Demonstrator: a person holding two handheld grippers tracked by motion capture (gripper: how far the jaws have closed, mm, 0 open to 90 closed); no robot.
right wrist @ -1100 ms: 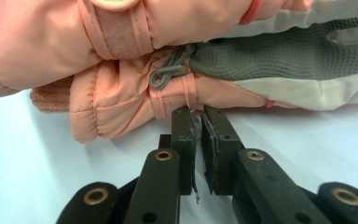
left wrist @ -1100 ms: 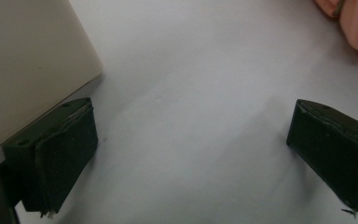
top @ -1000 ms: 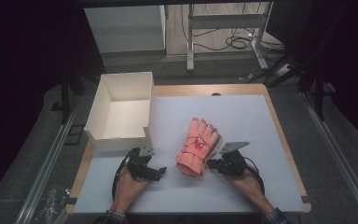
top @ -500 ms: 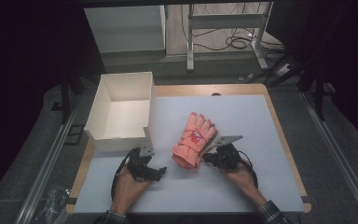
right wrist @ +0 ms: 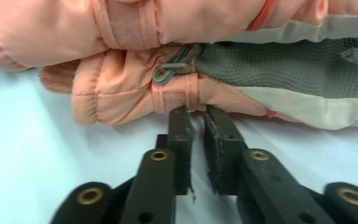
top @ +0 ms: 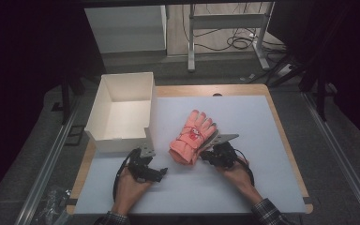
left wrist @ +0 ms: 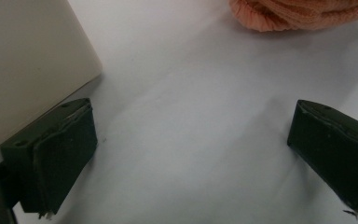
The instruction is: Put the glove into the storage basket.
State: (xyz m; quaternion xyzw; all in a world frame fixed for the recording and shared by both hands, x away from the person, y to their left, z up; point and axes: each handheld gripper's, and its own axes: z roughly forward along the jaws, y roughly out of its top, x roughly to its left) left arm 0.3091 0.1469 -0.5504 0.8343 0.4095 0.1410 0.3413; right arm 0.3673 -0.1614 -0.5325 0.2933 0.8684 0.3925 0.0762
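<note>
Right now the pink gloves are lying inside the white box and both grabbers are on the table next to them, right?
Not quite. The pink gloves lie on the white table mat, beside the white box, not inside it. The high view shows this. The left gripper and right gripper are on the table near them.

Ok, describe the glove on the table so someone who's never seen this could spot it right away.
Start at the white mat covering the table, then find the open white box at its left edge. Just right of that box lies the glove: padded, salmon-pink, fingers pointing away from the person, the one brightly coloured thing there.
</note>
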